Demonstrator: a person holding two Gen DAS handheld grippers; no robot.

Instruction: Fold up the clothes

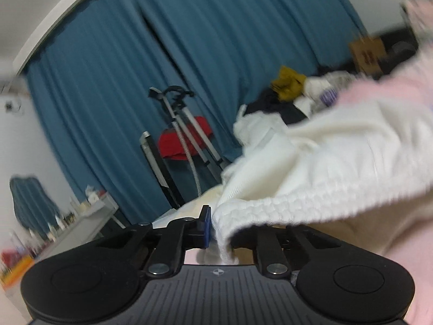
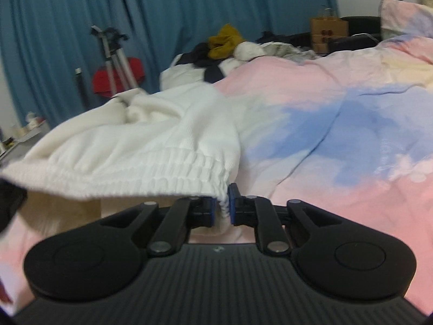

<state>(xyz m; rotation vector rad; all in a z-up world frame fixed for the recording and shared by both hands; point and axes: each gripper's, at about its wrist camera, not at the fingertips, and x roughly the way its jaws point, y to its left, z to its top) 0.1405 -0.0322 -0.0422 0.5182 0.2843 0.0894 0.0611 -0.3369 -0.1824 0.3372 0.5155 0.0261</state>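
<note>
A white knit garment [image 2: 151, 140] with a ribbed elastic hem lies over the pink and blue bed cover [image 2: 338, 124]. My right gripper [image 2: 222, 205] is shut on the right corner of that hem, the cloth pinched between its blue pads. In the left wrist view the same white garment [image 1: 324, 162] stretches to the right. My left gripper [image 1: 219, 227] is shut on the hem's other corner; the cloth drapes over the right finger and hides it. The hem hangs stretched between both grippers, lifted off the bed.
A pile of other clothes [image 2: 230, 46], mustard, dark and white, lies at the far end of the bed. A brown paper bag [image 2: 328, 33] stands behind it. A tripod [image 2: 113, 54] with something red stands by the blue curtain [image 2: 189, 8]. A cluttered shelf [image 1: 81, 216] is at left.
</note>
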